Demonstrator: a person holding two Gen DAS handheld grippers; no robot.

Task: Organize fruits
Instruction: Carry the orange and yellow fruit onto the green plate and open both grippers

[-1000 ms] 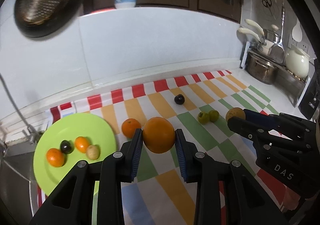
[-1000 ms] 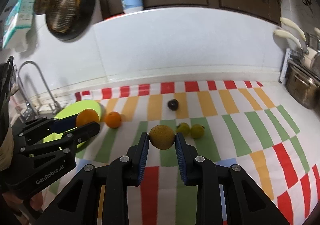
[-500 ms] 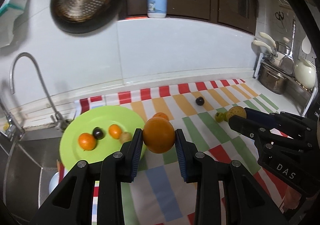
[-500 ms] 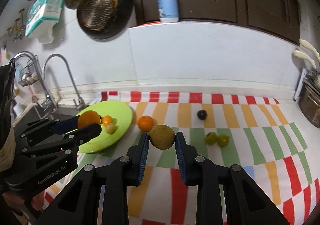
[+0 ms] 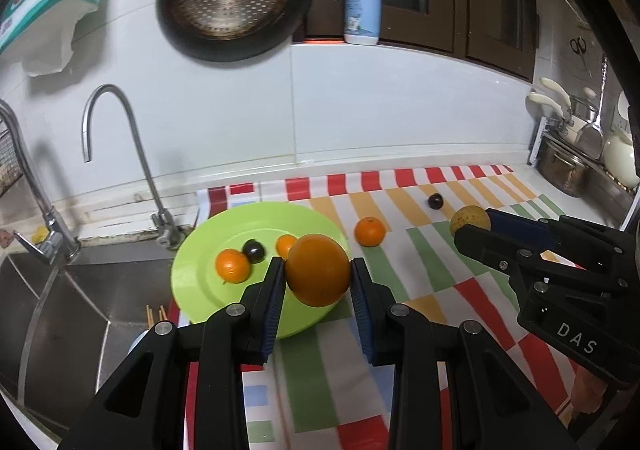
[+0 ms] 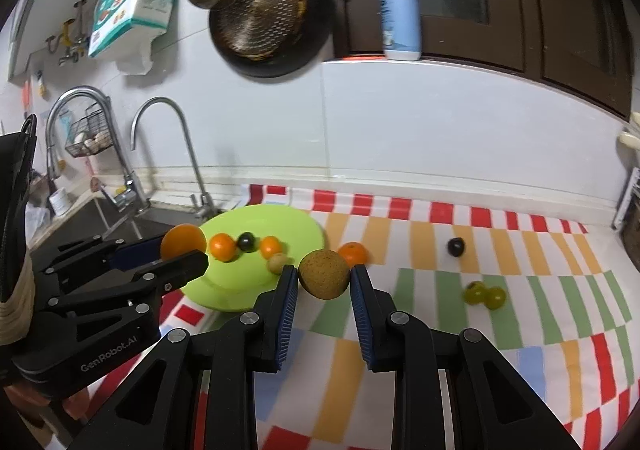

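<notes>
Our left gripper (image 5: 318, 276) clamps the large orange (image 5: 318, 270) between its 2 pads, above the green plate (image 5: 192, 274) at 6 o'clock. Our right gripper (image 6: 324, 276) pinches the brown fruit (image 6: 324, 274) dead centre.

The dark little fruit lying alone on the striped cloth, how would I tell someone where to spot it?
Start at the green plate beside the sink, then move right across the striped cloth, past the small orange just off the plate's rim. The dark round fruit lies alone toward the back wall, beyond the pair of green fruits. It is the only near-black fruit off the plate.
</notes>
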